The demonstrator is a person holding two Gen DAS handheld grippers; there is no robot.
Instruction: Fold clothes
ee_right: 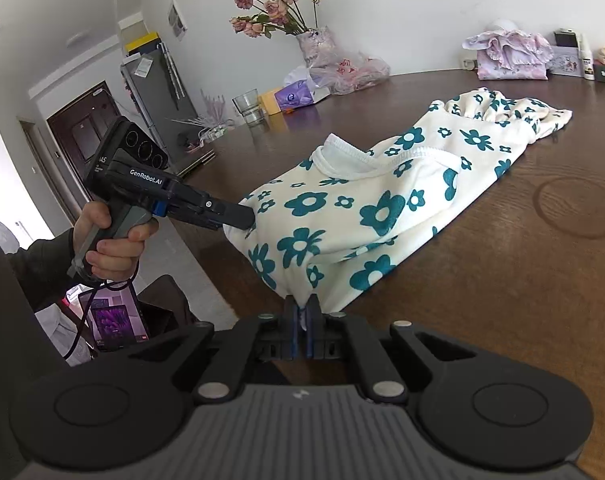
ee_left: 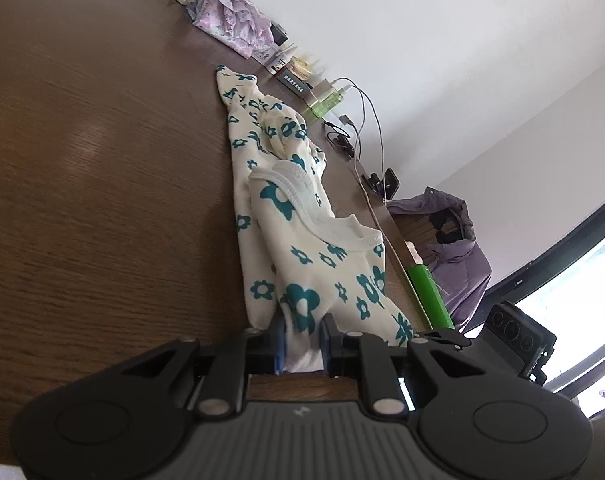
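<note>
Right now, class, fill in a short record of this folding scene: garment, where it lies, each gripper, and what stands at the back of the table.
garment: cream shirt with teal flowers
surface: brown wooden table
left gripper: shut on the shirt's near edge
right gripper: shut on a corner of the shirt
shirt state: near end lifted, far end resting on the table
back of table: vase of roses, drinking glass, lilac cloth

"GenRobot.AI" in white on the left gripper (ee_right: 249, 216) black body
</note>
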